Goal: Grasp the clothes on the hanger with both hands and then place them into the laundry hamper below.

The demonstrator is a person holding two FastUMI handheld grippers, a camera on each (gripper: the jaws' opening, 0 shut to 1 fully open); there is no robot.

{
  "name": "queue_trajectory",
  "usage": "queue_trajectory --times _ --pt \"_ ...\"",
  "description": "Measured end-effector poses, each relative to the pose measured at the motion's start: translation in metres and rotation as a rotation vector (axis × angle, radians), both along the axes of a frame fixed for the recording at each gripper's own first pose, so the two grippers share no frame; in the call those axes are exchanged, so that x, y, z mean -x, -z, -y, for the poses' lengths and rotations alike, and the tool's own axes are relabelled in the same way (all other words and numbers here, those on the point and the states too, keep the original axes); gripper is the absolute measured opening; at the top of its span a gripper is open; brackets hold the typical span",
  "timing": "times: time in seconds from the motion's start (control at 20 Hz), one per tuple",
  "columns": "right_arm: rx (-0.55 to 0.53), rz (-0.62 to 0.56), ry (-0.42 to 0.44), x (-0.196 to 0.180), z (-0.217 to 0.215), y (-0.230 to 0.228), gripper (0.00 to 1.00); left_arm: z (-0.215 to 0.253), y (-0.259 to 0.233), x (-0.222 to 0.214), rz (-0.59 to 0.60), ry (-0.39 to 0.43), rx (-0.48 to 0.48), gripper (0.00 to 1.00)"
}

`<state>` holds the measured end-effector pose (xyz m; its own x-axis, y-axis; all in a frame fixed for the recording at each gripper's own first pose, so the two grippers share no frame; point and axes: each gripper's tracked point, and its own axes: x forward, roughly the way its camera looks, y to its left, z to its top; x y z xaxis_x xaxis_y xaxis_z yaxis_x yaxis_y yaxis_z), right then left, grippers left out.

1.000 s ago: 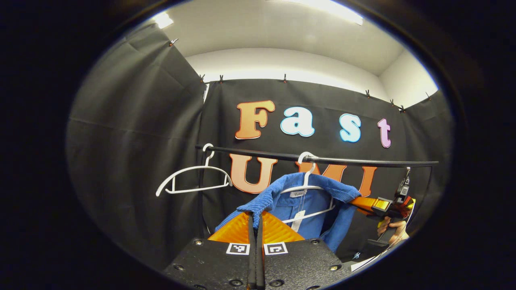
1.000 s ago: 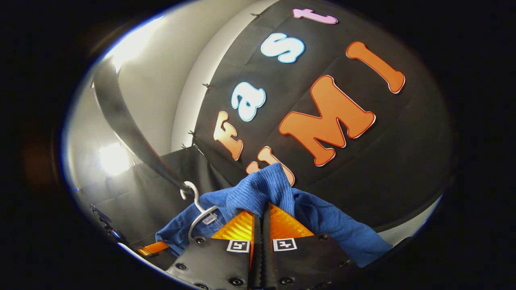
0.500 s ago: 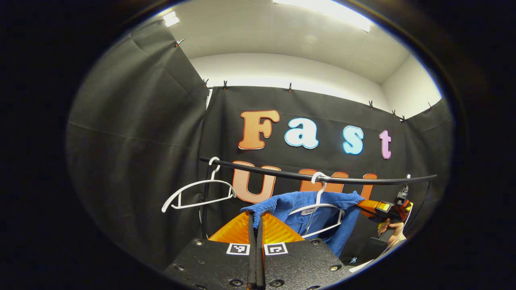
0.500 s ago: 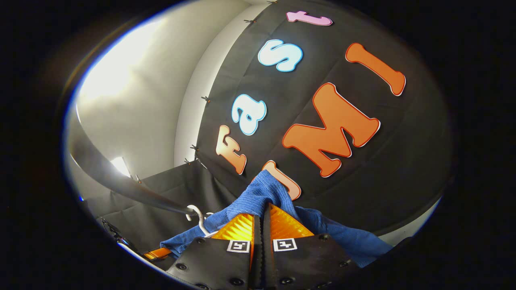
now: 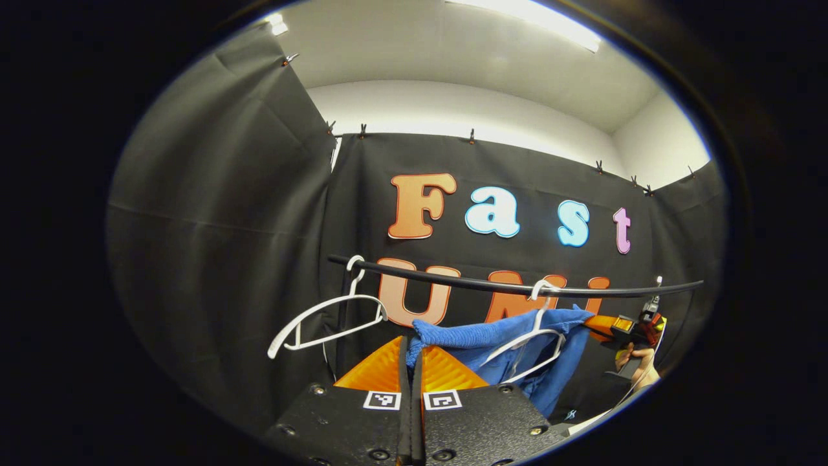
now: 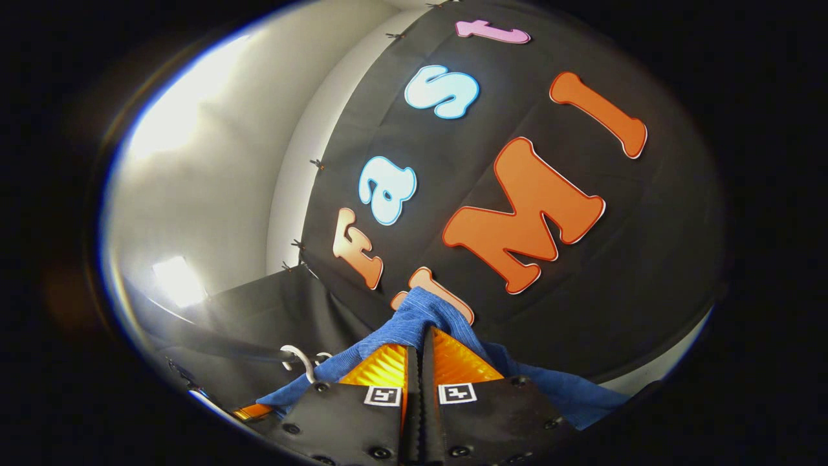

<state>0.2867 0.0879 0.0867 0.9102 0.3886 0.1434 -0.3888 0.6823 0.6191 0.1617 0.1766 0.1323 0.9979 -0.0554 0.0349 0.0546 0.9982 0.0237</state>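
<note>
Left gripper view: the left gripper (image 5: 410, 343) sits at the near bottom, its two fingers pressed together on a fold of the blue garment (image 5: 501, 343). The garment stretches to the right, draped over a white hanger (image 5: 530, 340) that hooks onto a black rail (image 5: 453, 279) running across the far cloth wall. At the far right, the right gripper (image 5: 598, 323) grips the garment's other end, a hand (image 5: 637, 366) below it. A second, bare white hanger (image 5: 326, 317) hangs on the rail's left end.

Right gripper view: the right gripper (image 6: 419, 340) is clamped on a bunched ridge of the blue garment (image 6: 420, 317), which spills to both sides of its fingers. A white hanger hook (image 6: 299, 360) shows at the lower left, just beside the cloth.
</note>
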Motion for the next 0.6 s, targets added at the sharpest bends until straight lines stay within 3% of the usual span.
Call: queue_trajectory --times 0.25,0.6 --pt "0.032 0.014 -0.005 -0.010 -0.013 -0.003 0.07 -0.032 0.010 -0.028 -0.033 0.002 -0.001 0.02" --pt "0.041 -0.008 0.023 -0.024 -0.007 0.006 0.07 -0.040 0.044 -0.054 -0.090 0.044 0.012 0.00"
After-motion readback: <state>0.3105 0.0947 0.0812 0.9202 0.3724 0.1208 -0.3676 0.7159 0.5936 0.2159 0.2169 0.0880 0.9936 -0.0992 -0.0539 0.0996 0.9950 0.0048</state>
